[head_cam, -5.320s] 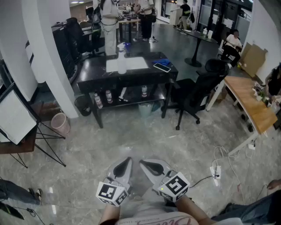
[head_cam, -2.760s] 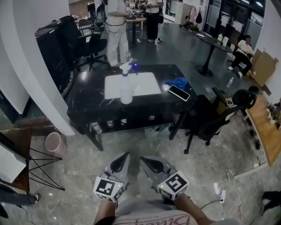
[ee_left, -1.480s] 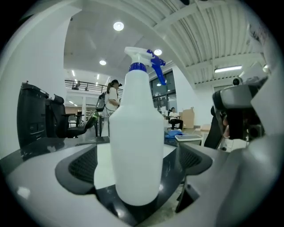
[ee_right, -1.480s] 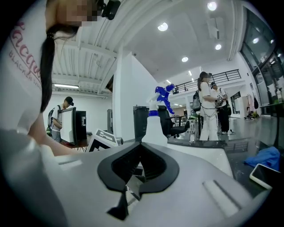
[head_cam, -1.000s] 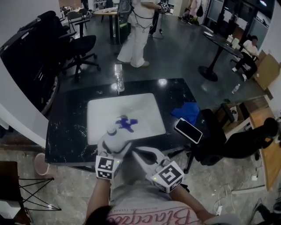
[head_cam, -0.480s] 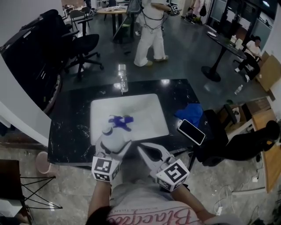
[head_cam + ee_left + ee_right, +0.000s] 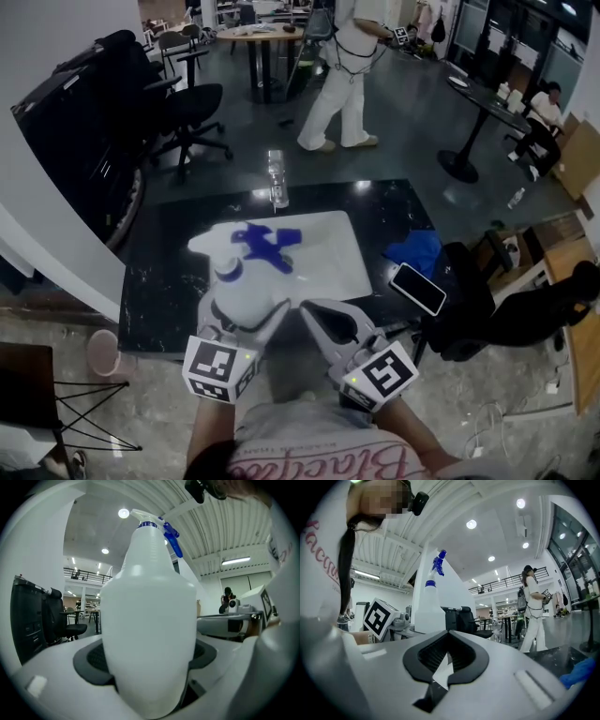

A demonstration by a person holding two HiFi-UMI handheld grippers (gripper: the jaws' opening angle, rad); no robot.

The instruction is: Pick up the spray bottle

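The spray bottle (image 7: pixel 246 292) is white with a blue trigger head. It stands upright between the jaws of my left gripper (image 7: pixel 239 314), which is shut on its body and holds it above the black table (image 7: pixel 159 300). In the left gripper view the spray bottle (image 7: pixel 149 620) fills the middle, with both pads pressed against its sides. My right gripper (image 7: pixel 323 319) hangs just right of it, shut, with nothing held. In the right gripper view the jaws of my right gripper (image 7: pixel 447 657) meet at the tips, and the spray bottle (image 7: pixel 427 606) shows at the left.
On the table lie a white mat (image 7: pixel 328 253), a blue cloth (image 7: pixel 417 251) and a phone (image 7: pixel 418 289); a clear water bottle (image 7: pixel 277 180) stands at the far edge. An office chair (image 7: pixel 487 309) is at the right, a pink bin (image 7: pixel 103 352) at the left. A person (image 7: pixel 352 75) walks beyond.
I have walked up to the table, and over the last second both grippers have risen. The left one has lifted the spray bottle up off the white mat.
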